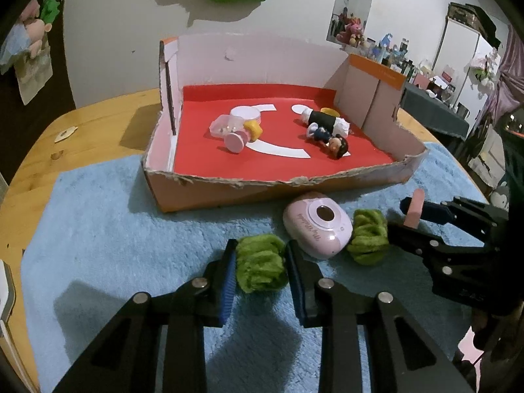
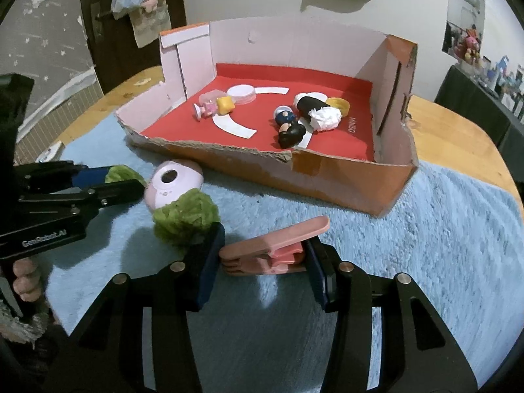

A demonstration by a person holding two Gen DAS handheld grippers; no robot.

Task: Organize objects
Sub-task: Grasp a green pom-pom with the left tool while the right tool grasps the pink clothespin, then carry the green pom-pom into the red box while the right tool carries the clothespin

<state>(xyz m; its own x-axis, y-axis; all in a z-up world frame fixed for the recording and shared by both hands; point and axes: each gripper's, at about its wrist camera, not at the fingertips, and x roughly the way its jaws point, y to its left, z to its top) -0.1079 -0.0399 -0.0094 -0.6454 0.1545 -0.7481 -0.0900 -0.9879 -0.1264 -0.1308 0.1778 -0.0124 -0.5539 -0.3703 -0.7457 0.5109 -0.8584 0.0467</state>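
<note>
A green fuzzy pom (image 1: 260, 267) lies on the blue towel (image 1: 98, 229), and my left gripper (image 1: 261, 252) is shut on it, a pad pressed to each side. A second green pom (image 1: 368, 235) (image 2: 185, 216) rests beside a pink round gadget (image 1: 316, 227) (image 2: 170, 183). My right gripper (image 2: 265, 239) is shut on a pink clip (image 2: 275, 250), held just above the towel. Each gripper shows in the other's view: the right gripper (image 1: 406, 217) with the clip (image 1: 414, 209), the left gripper (image 2: 126, 178) around its pom (image 2: 122, 173).
A cut-down cardboard box (image 1: 262, 185) (image 2: 229, 154) with a red floor stands just behind, holding a toy figure (image 1: 337, 145), small pink containers (image 1: 235, 127) and a black-and-white roll (image 2: 319, 111). The wooden table (image 1: 32, 163) ends left and right. A hand's fingers (image 2: 26, 281) show lower left.
</note>
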